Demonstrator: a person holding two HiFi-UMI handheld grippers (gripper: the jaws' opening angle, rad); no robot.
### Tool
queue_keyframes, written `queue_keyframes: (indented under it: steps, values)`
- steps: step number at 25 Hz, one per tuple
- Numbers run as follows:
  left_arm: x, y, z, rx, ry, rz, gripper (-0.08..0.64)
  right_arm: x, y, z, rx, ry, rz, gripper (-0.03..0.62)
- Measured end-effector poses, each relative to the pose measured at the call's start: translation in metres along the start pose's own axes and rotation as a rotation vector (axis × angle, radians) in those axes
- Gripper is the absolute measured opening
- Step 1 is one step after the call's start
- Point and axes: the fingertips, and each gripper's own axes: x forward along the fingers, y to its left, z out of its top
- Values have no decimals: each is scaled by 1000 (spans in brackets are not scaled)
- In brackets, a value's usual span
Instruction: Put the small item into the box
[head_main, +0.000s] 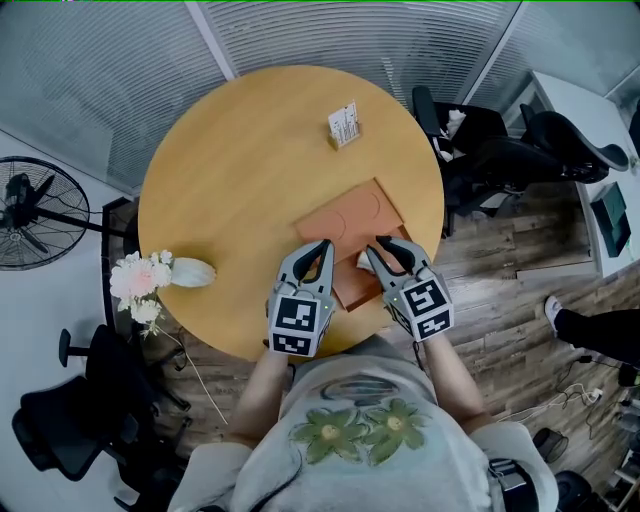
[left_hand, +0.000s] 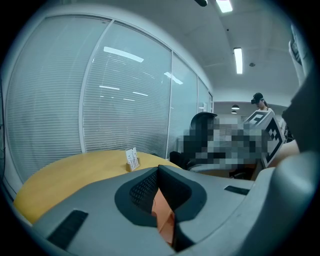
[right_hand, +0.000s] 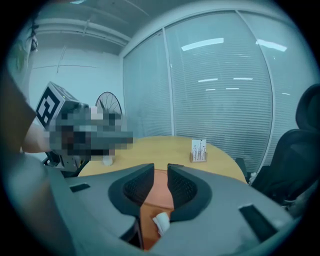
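At the near edge of the round tabletop (head_main: 230, 170), you hold both tongs low over the open orange box (head_main: 352, 288).
Your left tongs (left_hand: 159, 170) have their tips pressed together, and only the orange of the box shows in the gap behind the tips. Your right tongs (right_hand: 161, 172) stand a little apart with nothing between the pads; the box shows through the slit. The small white item (right_hand: 161, 222) lies on the orange box, just beside the right tongs and between your two tools. The flat lid (head_main: 350, 215) lies open on the far side. A card stand (head_main: 344, 124) is well apart, near the far edge.
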Motion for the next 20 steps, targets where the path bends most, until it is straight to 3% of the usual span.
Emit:
queue_keyframes:
  steps: [4, 6, 9, 15, 20]
  values:
    - [-1, -3, 2, 4, -1, -4, 0, -8, 2, 13, -2, -59, -18, 86]
    - [-2, -5, 3, 5, -2, -8, 0, -13, 3, 19, 3, -88, -24, 22]
    - [-3, -10, 8, 10, -12, -17, 0, -21, 3, 29, 11, -132, -43, 3]
    - [-6, -17, 14, -6, -26, -33, 0, -34, 4, 48, 36, -222, -54, 2]
    - [-7, -23, 18, -10, -39, -36, 0, -38, 8, 55, 32, -241, -42, 0]
